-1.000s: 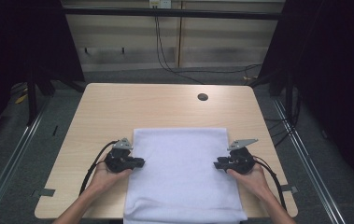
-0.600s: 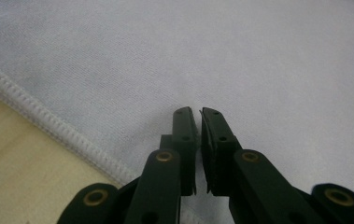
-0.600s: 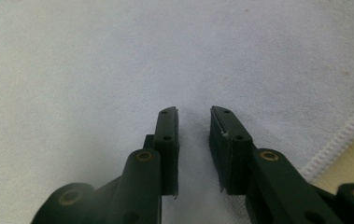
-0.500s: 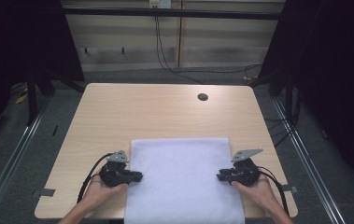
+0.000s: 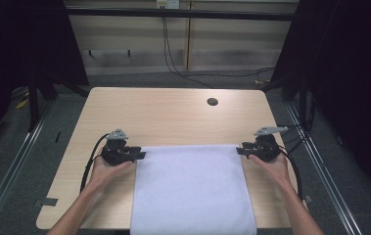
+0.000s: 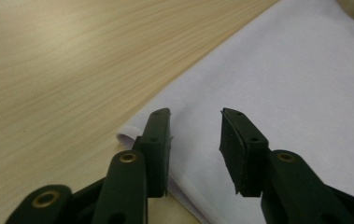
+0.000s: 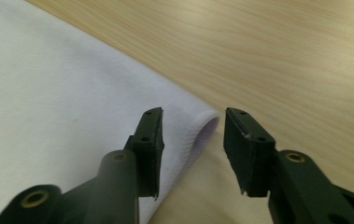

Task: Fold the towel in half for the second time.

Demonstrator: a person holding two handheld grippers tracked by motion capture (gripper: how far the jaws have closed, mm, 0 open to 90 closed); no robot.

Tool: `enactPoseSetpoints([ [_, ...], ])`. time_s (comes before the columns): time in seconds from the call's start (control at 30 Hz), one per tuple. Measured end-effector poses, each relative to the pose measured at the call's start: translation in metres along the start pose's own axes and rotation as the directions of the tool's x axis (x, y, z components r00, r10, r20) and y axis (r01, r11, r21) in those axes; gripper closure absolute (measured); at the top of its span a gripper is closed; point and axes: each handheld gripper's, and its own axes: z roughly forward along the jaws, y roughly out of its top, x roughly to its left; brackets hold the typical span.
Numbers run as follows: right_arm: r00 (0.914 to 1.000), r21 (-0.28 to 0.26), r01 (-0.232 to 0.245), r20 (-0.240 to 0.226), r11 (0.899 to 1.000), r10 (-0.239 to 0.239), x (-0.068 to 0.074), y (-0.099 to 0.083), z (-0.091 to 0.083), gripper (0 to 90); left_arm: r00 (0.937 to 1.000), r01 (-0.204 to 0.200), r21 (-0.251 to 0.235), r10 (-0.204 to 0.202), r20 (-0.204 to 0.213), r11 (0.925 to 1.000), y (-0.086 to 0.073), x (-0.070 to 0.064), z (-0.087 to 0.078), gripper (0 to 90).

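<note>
A white cloth (image 5: 190, 188) lies flat on the wooden table (image 5: 173, 117), its near end hanging over the table's front edge. My left gripper (image 5: 141, 154) is at the cloth's far left corner, open. In the left gripper view the jaws of the gripper (image 6: 195, 114) stand apart just above the doubled cloth edge (image 6: 282, 84), holding nothing. My right gripper (image 5: 239, 149) is at the far right corner, also open. In the right gripper view its jaws (image 7: 193, 113) straddle the rounded folded corner of the cloth (image 7: 48, 84) without closing on it.
A small dark round hole (image 5: 212, 102) sits in the tabletop at the far right. Bare wood lies beyond the cloth and on both sides of it. Cables trail from both grippers. Metal rails run along the floor on each side of the table.
The cloth slid toward the person along with both grippers. Both grippers have since moved away along its sides to the far corners, where they stand open.
</note>
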Motion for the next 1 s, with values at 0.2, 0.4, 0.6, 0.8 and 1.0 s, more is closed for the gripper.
enactPoseSetpoints([
  [0.2, 0.9988, -0.019, -0.016, -0.047, 1.000, 0.015, -0.009, 0.010, 0.026, 54.5, 0.9997, -0.021, 0.025, 0.021, 0.011, 0.9995, 0.001, 0.005, 0.015, 48.7],
  [0.4, 0.9991, 0.021, -0.005, -0.041, 1.000, 0.006, -0.008, 0.005, 0.042, 66.8, 0.9999, -0.011, 0.041, 0.011, 0.004, 0.9991, -0.003, 0.009, 0.019, 57.7],
  [0.6, 0.9980, 0.038, -0.010, -0.062, 0.999, 0.012, -0.005, 0.001, 0.041, 77.4, 0.9999, -0.001, 0.036, 0.001, 0.011, 0.9993, -0.008, 0.014, 0.018, 75.6],
  [0.8, 0.9980, 0.058, -0.020, -0.058, 0.998, 0.024, -0.001, 0.001, 0.039, 84.9, 0.9990, 0.026, 0.036, -0.027, 0.035, 0.9990, -0.011, 0.018, 0.014, 89.0],
  [1.0, 0.9942, -0.010, -0.058, -0.091, 0.998, 0.057, -0.006, 0.007, 0.025, 86.1, 0.9982, 0.030, -0.019, -0.029, 0.052, 0.9994, -0.003, 0.018, 0.002, 89.6],
])
